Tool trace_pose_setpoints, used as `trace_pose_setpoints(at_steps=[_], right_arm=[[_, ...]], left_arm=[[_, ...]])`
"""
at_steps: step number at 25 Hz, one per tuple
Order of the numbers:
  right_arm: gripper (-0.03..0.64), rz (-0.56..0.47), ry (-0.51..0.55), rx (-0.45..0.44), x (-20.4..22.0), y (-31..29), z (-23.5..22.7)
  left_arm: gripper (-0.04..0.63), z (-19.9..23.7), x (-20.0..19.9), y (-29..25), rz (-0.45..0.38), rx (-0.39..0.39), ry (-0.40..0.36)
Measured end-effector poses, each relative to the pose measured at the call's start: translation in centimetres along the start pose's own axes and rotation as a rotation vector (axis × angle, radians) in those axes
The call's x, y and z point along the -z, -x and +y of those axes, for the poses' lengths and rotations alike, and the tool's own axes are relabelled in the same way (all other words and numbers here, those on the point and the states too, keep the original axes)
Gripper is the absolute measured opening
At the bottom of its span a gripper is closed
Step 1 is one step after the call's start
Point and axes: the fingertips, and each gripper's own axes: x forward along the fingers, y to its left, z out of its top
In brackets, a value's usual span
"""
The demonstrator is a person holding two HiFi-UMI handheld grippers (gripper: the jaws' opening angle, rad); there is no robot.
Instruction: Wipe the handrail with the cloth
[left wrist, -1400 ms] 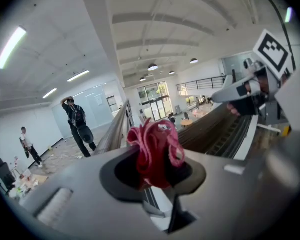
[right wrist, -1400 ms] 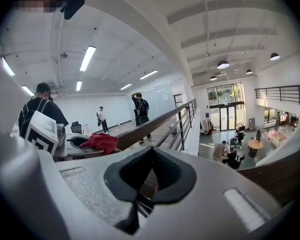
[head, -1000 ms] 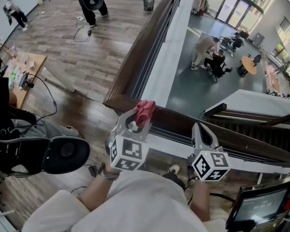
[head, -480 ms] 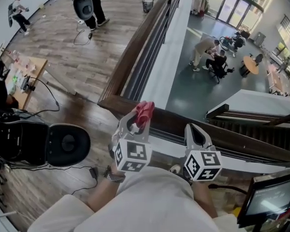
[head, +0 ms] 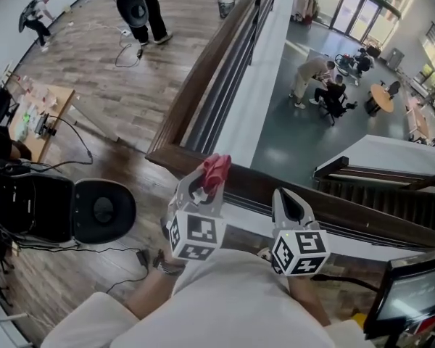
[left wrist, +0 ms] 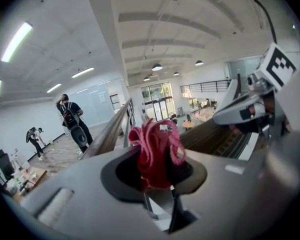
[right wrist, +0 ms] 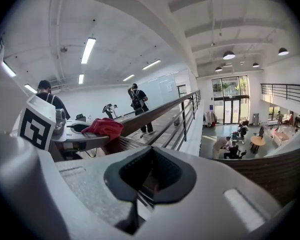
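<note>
— While the left tool clamps the red cloth at its tips, where's the handrail?
— Just beyond those tips, under the cloth; right tool beside it, jaws together, empty.

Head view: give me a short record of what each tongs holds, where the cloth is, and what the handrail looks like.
left tongs: shut on red cloth
right tongs: shut, empty
cloth place: over the handrail near its corner; contact unclear
handrail: dark wood, bends at a corner, overlooks a lower floor
</note>
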Motion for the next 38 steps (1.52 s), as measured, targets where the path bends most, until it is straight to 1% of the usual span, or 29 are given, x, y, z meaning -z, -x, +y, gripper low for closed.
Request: trace_pose_setpoints(at_steps=[8,11,14,18,22,28,32,38], right_arm=[[0.002,0.002,-0.046,-0.049,0.1,-0.1,0.1],[0.002,-0.009,-0.05,-0.056,0.2,0.0,0.2],[0.003,-0.019,-0.048,-0.052,-0.2,0.1,-0.2],[0.003,-0.022,-0.056,-0.03,-0.1,0.6,-1.1],[0.002,-0.02,-0.071,-0.03,0.0,1.0,-1.7],[0.002,-0.02,-0.074,-0.039,-0.4,1.2,-2.0],[0.002,-0.019,-0.077,-0.051,-0.3,1.7,-1.7],[0.002,-0.015,-0.084,-0.054,0.2,1.0,-1.4]], left_arm=[[0.118,-0.2,0.1,-0.4,0.002,-0.01,-0.037],[0.118,0.0,0.3,-0.4,-0.003,-0.023,-0.028],[0.118,0.1,0.2,-0.5,-0.013,-0.046,-0.035],[0.118,0.1,0.4,-0.6,-0.012,-0.054,-0.06],[0.118,0.2,0.4,-0.7,-0.006,-0.071,-0.083],[0.118,0.0,0.1,-1.0,0.008,-0.064,-0.092],[0.118,-0.8,-0.1,-0.8,0.008,-0.06,-0.112],[0.118,-0.6,0.5,-1.2,0.009,-0.055,-0.126]])
